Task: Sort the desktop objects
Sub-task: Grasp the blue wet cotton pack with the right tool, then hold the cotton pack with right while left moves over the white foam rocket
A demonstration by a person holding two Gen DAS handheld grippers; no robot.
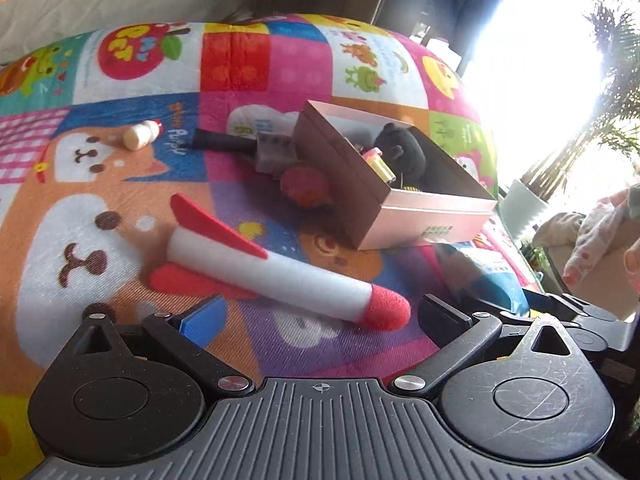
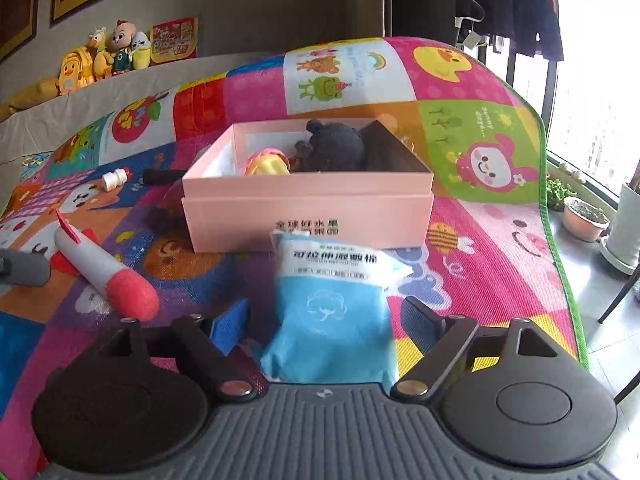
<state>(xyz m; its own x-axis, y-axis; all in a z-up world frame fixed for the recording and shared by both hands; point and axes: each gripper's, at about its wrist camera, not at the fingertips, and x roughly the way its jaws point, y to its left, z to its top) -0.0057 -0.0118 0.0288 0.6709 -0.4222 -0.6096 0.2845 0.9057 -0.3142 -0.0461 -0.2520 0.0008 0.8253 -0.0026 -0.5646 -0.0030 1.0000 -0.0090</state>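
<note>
Straddling the blue wipes pack [image 2: 328,312] with the right tool [image 2: 326,320] spread, pads not touching: soft, light, slippery film; grip mid-body; left tool [image 1: 320,316] spread, empty.

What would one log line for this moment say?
left gripper: open, rocket nose between fingers | right gripper: open, blue pack between fingers, not pressed | box: holds toys

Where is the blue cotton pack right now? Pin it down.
In the right wrist view the blue cotton pack lies on the mat between the open right tool's fingers, just in front of the pink box, right of the foam rocket.
</note>
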